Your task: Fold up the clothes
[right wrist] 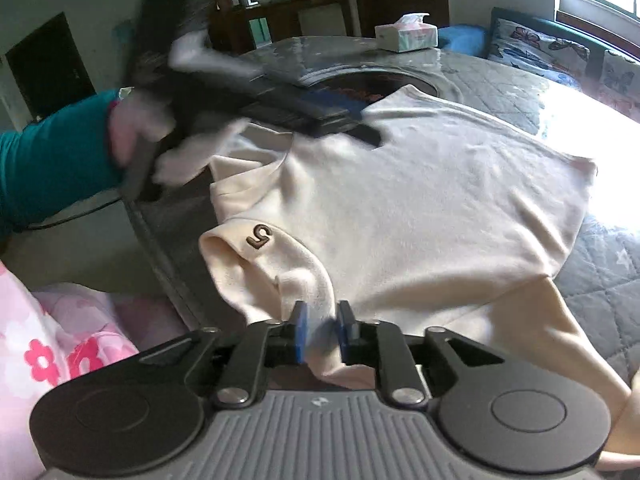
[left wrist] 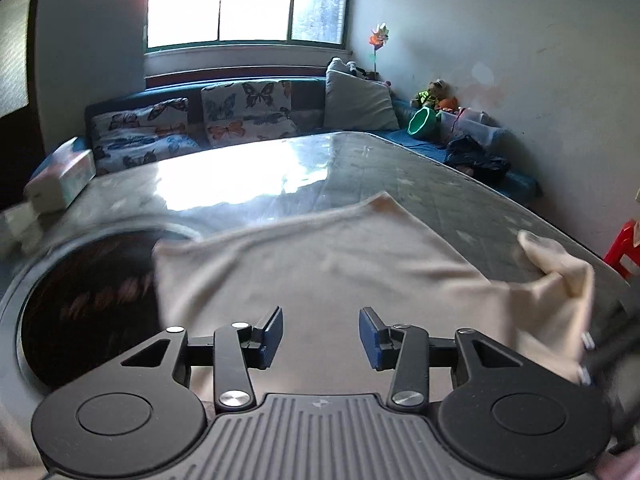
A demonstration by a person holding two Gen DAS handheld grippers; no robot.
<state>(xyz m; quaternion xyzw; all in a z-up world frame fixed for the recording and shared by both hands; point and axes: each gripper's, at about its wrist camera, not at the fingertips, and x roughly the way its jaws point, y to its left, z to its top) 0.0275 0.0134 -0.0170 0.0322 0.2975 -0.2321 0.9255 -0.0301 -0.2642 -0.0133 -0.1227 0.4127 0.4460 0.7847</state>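
Note:
A cream T-shirt (right wrist: 420,200) lies spread on the glass-topped table (right wrist: 600,272); it also shows in the left wrist view (left wrist: 320,264). Its sleeve carries a brown "5" (right wrist: 260,236). My right gripper (right wrist: 322,332) is shut on that sleeve's cloth near the table's edge. My left gripper (left wrist: 321,336) is open and empty, hovering over the shirt; in the right wrist view it appears blurred (right wrist: 320,116) above the shirt's far side, held by a hand in a teal sleeve. The raised sleeve shows at the right of the left wrist view (left wrist: 560,280).
A dark round inset (left wrist: 88,304) sits in the table by the shirt. A tissue box (right wrist: 406,32) stands on the far edge. A sofa with butterfly cushions (left wrist: 200,120) and a window lie beyond. A red stool (left wrist: 624,248) is at right.

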